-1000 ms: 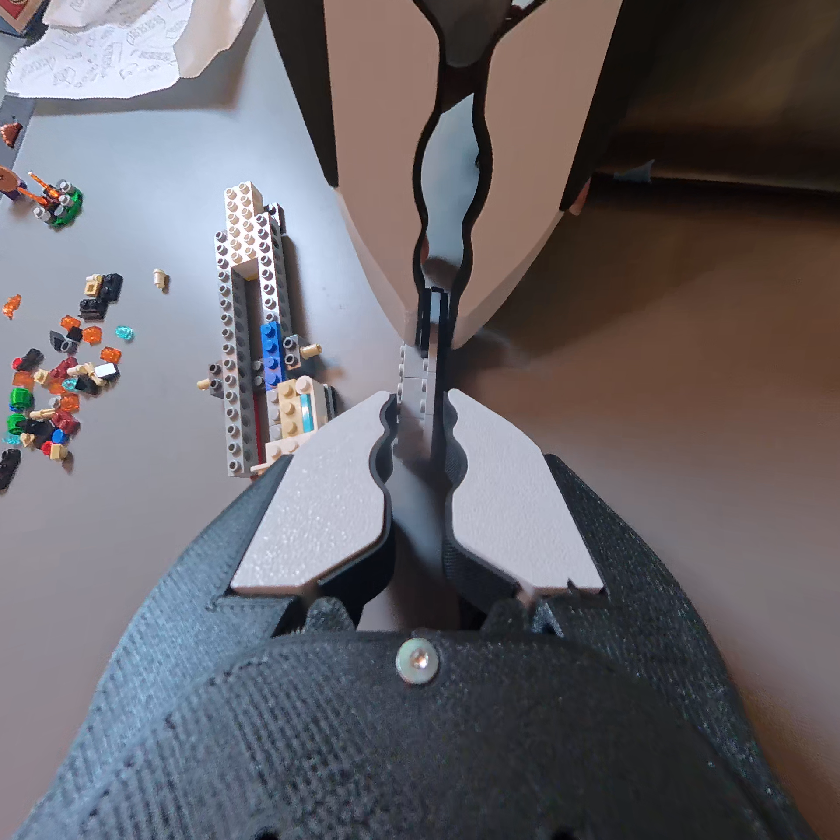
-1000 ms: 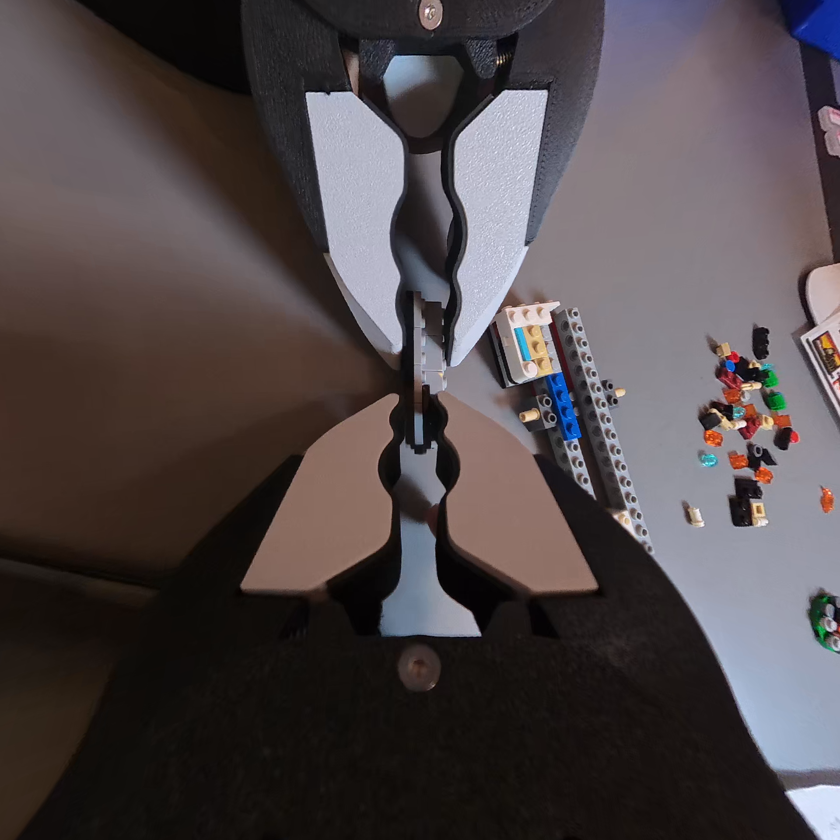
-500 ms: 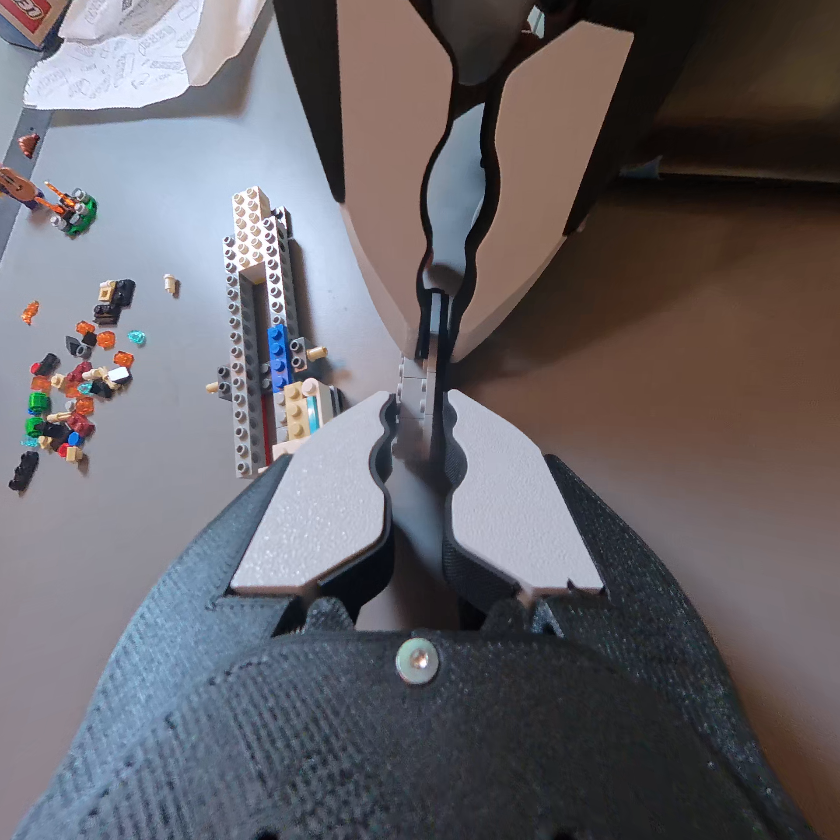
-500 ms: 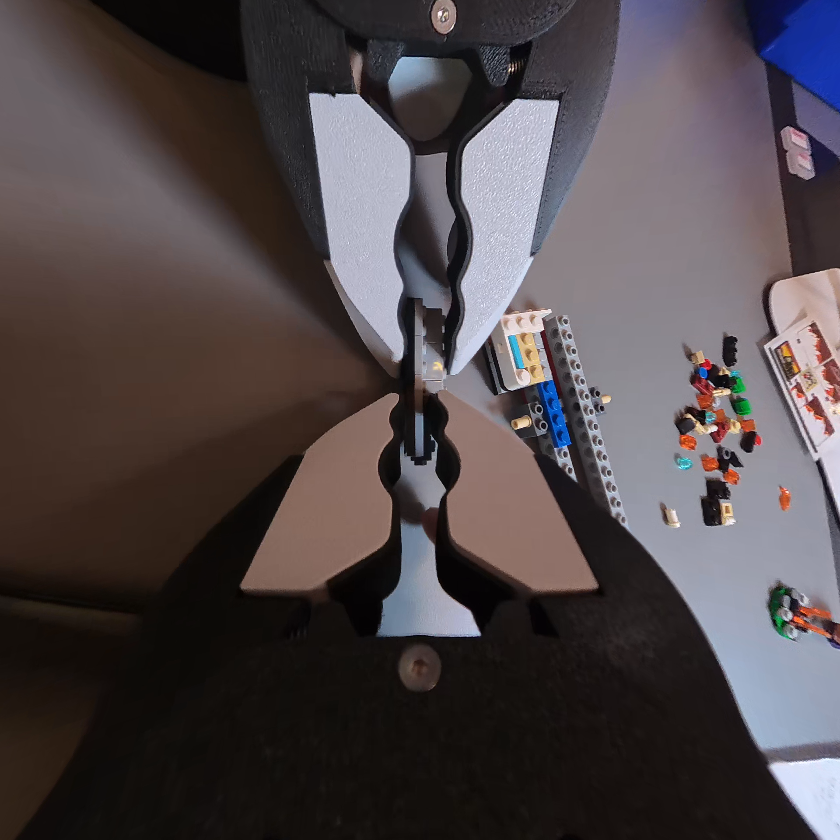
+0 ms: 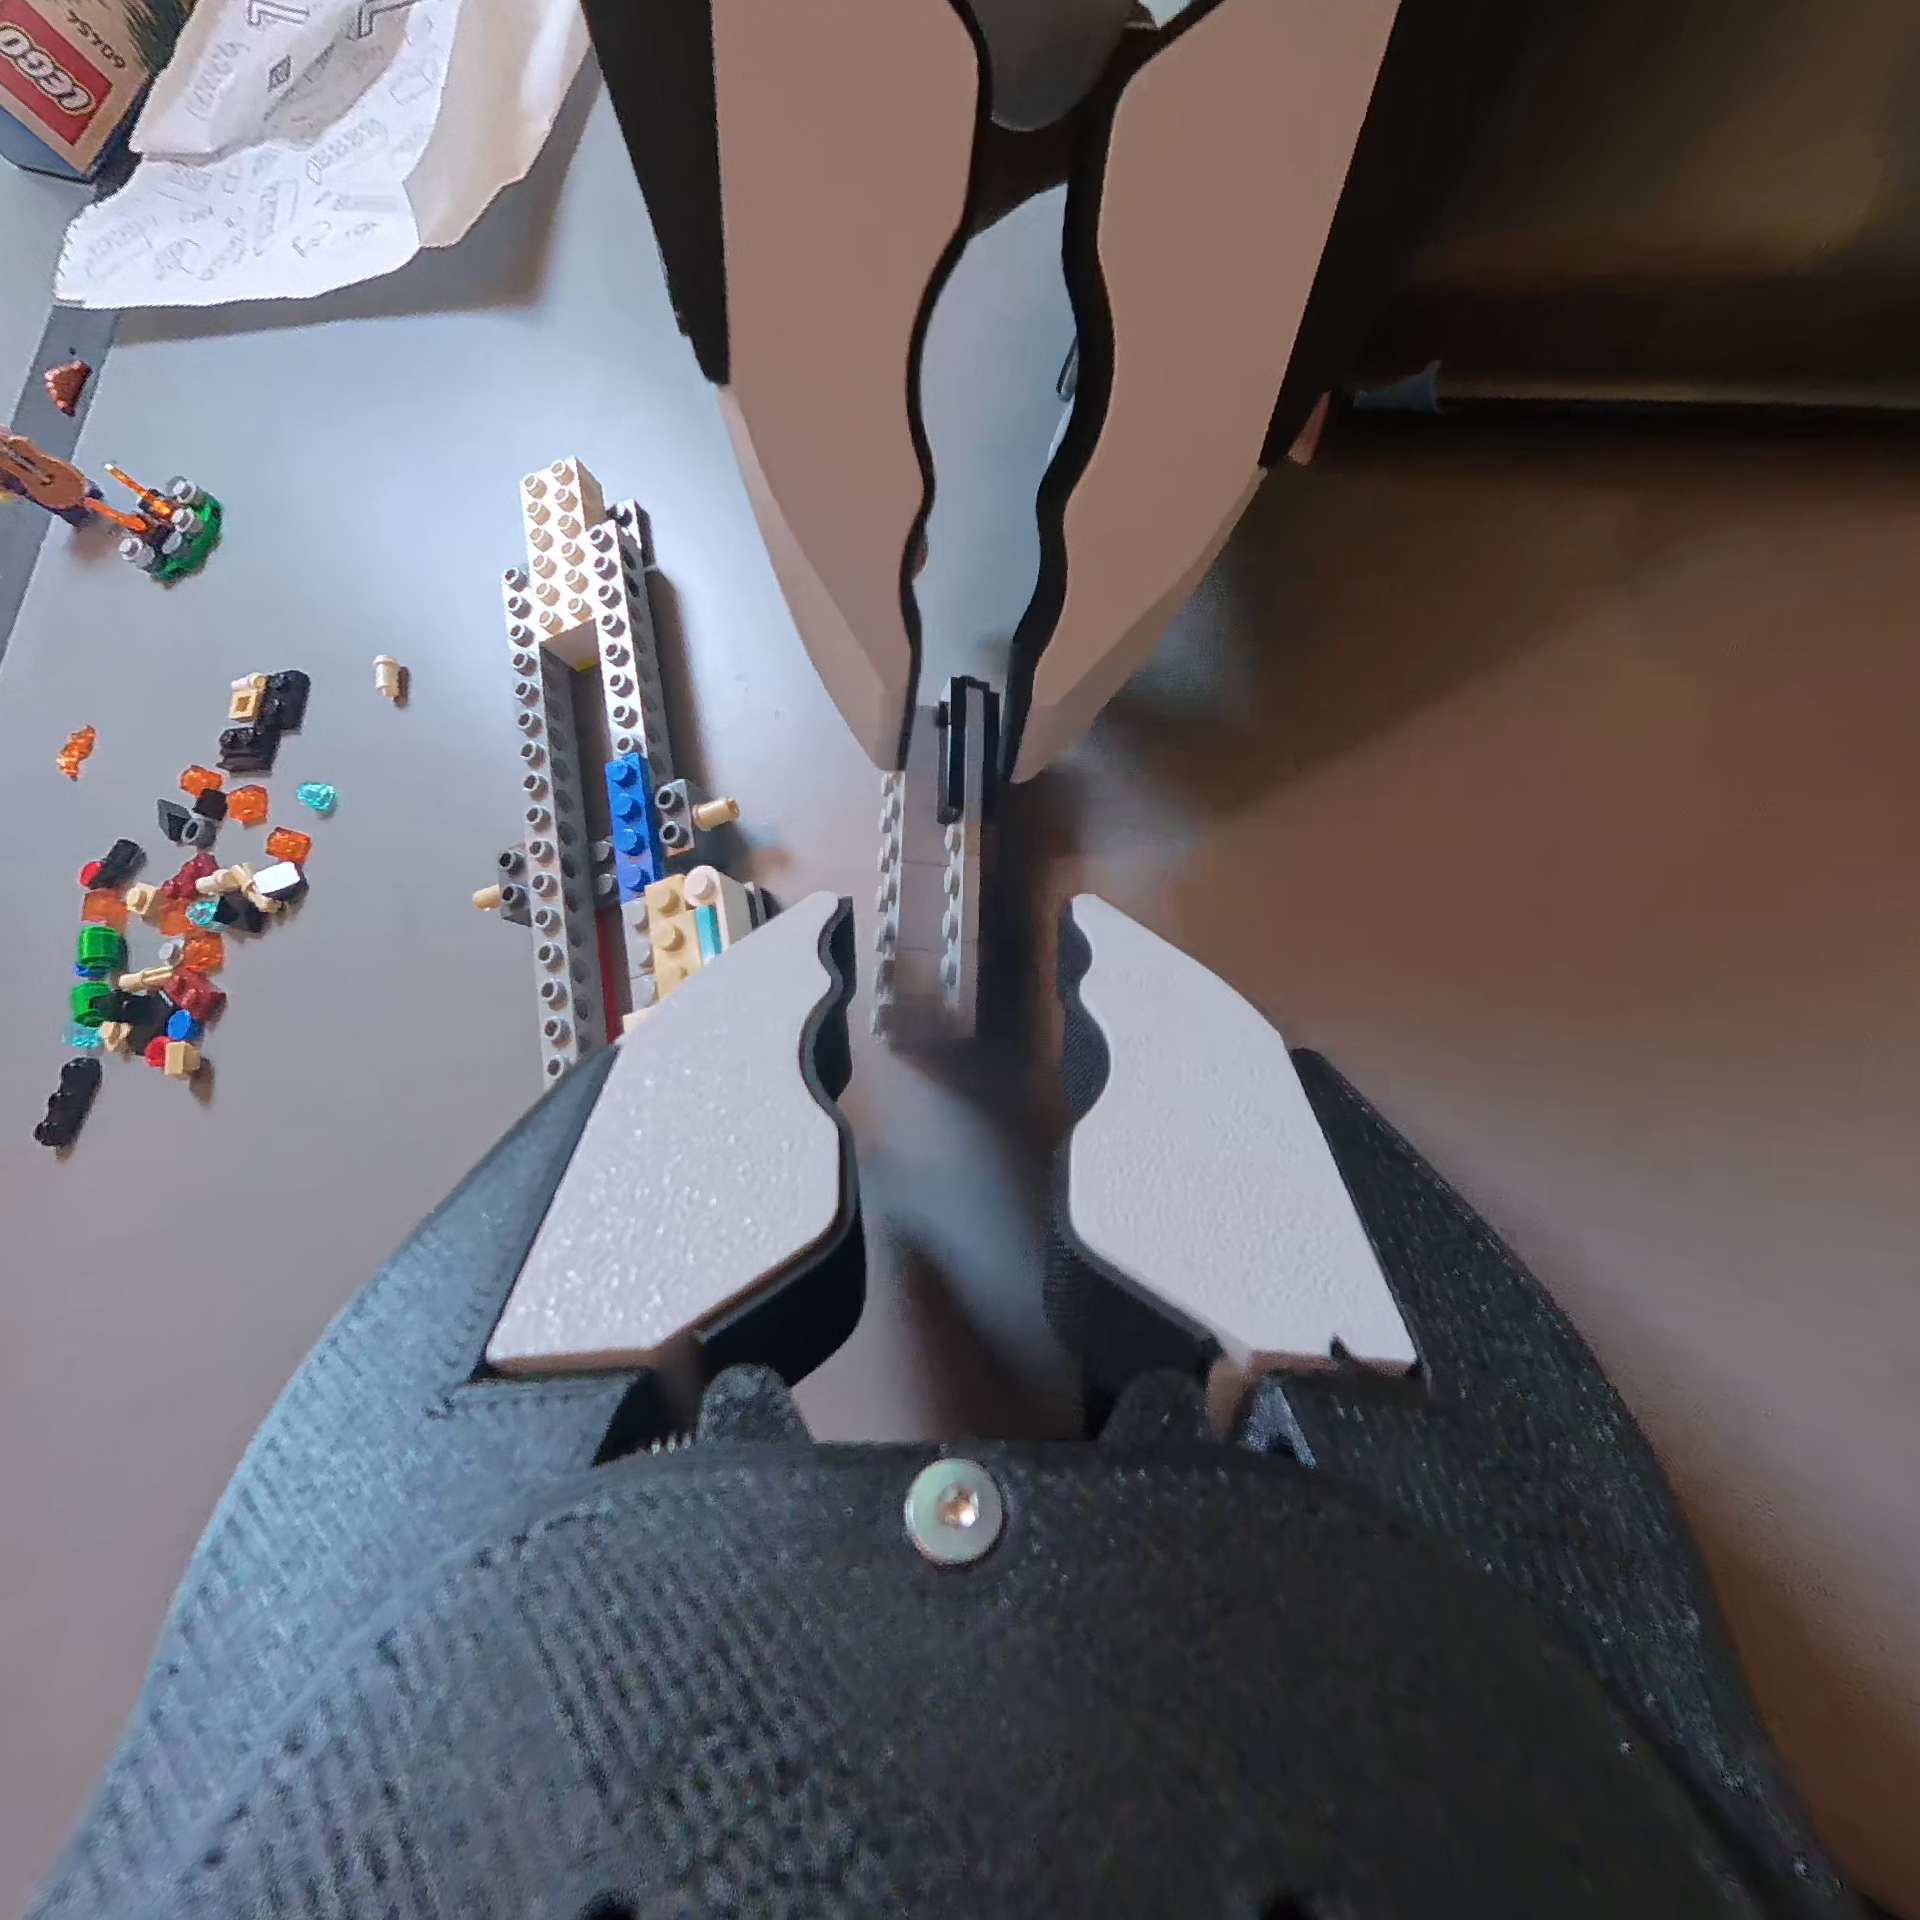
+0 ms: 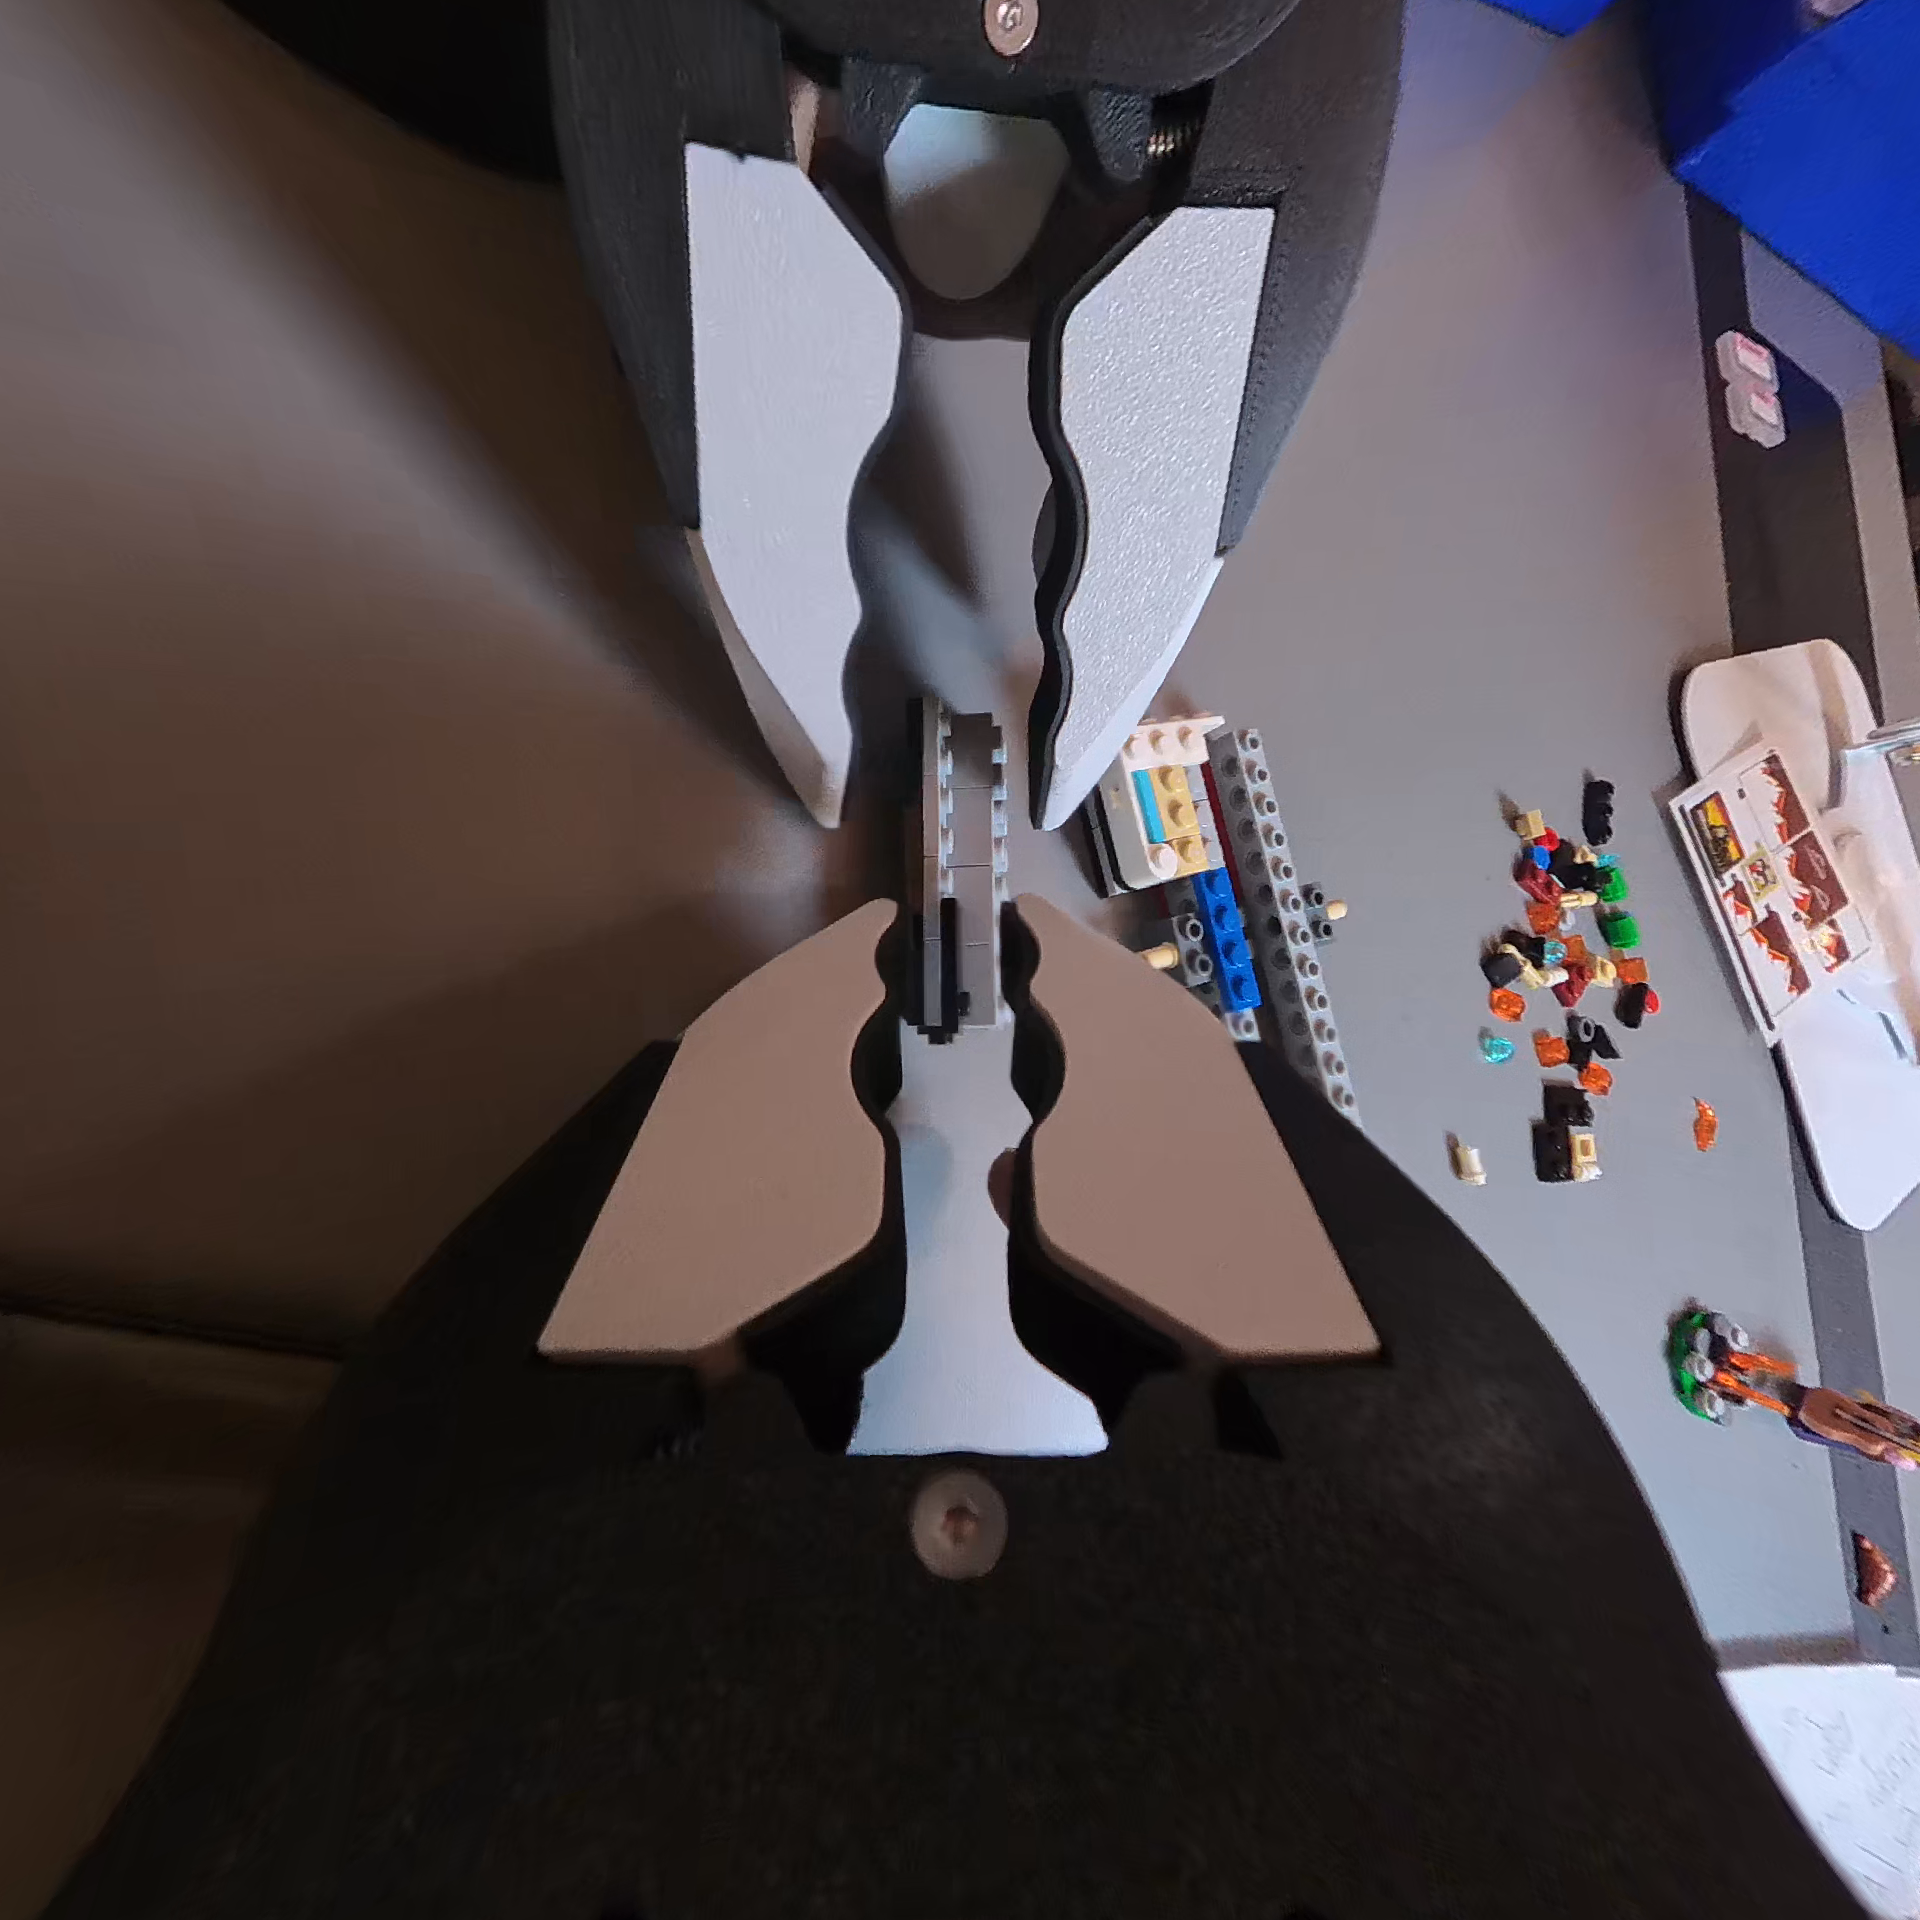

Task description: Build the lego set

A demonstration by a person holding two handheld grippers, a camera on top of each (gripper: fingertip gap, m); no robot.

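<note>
A narrow grey and black plate assembly (image 5: 925,894) hangs above the grey table, between the two grippers, which face each other. My right gripper (image 6: 956,912) is shut on its black-backed end; it shows at the top of the left wrist view (image 5: 956,758). My left gripper (image 5: 958,914) is open, its fingers standing apart on either side of the assembly's other end (image 6: 971,821) without touching it; it shows at the top of the right wrist view (image 6: 935,816). A long grey frame build (image 5: 582,790) with blue, tan and white bricks lies on the table beside them (image 6: 1268,894).
A pile of small loose pieces (image 5: 177,914) lies beyond the frame (image 6: 1558,956). A small green and orange build (image 5: 171,520) sits farther off. An instruction booklet (image 6: 1766,904), a white paper bag (image 5: 312,177), the set's box (image 5: 62,83) and a blue bin (image 6: 1818,156) ring the table. Less than 4 cm separates the two grippers' tips.
My left gripper has opened and let go of the plate assembly. The right gripper still holds it. Both grippers have shifted slightly over the table.
</note>
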